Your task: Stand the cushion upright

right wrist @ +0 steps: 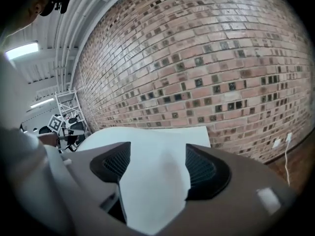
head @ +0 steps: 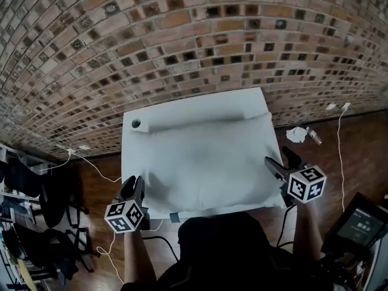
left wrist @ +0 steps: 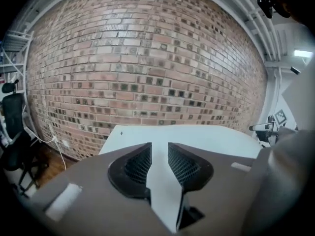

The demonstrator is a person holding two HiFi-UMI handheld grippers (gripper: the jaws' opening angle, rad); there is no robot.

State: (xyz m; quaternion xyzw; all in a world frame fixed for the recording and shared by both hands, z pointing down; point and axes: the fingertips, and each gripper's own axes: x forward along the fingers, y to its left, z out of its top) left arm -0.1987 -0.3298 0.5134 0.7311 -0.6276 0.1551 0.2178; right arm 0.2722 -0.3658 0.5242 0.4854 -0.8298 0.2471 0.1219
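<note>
A large white cushion [head: 206, 162] lies flat on a white table [head: 200, 105] that stands against a brick wall. My left gripper [head: 134, 183] is at the cushion's near left corner, just off the table's left edge. Its jaws stand a narrow gap apart with only white surface [left wrist: 197, 136] showing beyond them. At the cushion's right edge near the front is my right gripper [head: 273, 164]. In the right gripper view its jaws [right wrist: 157, 161] are wide apart, with the white cushion [right wrist: 147, 146] seen between and past them, and the pads do not press on it.
The brick wall [head: 194, 41] runs close behind the table. A small round hole [head: 136, 123] is in the table's far left corner. On the wooden floor lie cables and crumpled paper [head: 296, 134] at right, black chairs [head: 36, 193] at left, and a screen [head: 362, 226] at bottom right.
</note>
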